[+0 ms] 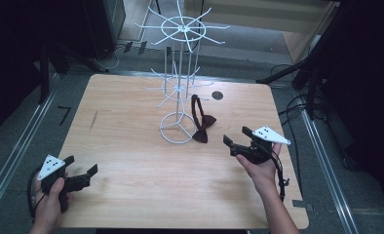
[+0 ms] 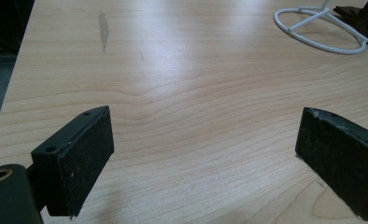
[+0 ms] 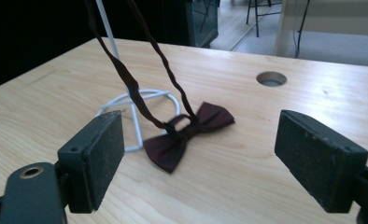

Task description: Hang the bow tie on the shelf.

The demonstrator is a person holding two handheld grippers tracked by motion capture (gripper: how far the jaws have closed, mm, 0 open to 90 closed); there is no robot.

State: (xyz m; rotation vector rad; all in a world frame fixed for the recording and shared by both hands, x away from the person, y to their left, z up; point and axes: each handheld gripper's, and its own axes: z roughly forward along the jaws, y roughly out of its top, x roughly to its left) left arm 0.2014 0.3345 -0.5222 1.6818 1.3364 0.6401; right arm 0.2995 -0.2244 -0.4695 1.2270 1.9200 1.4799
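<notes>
Bow tie (image 1: 201,127) of dark maroon cloth sits just right of centre in the high view, its bow resting on the wooden table (image 1: 131,195) and its neck strap rising to a hook of the white wire display stand (image 1: 178,83). The bow lies touching or just beside the stand's round base ring (image 1: 176,127) — which of the two I cannot tell.

In the right gripper view the bow tie (image 3: 187,135) is at mid-frame, its strap running up and off the top left, with the base ring (image 3: 140,100) behind it and a round cable hole (image 3: 271,78) in the tabletop at upper right. The right gripper (image 1: 236,139) is at the right of the high view, held in a hand (image 1: 260,168), its jaws spread wide and empty, aimed toward the bow tie but apart from it.

At lower left of the high view the left gripper (image 1: 80,165) is held in the other hand (image 1: 51,202) — jaws also spread, nothing between them. Its own view shows bare wood ahead, a dark scuff mark (image 2: 103,28) at upper left, and the base ring (image 2: 320,30) at upper right.
</notes>
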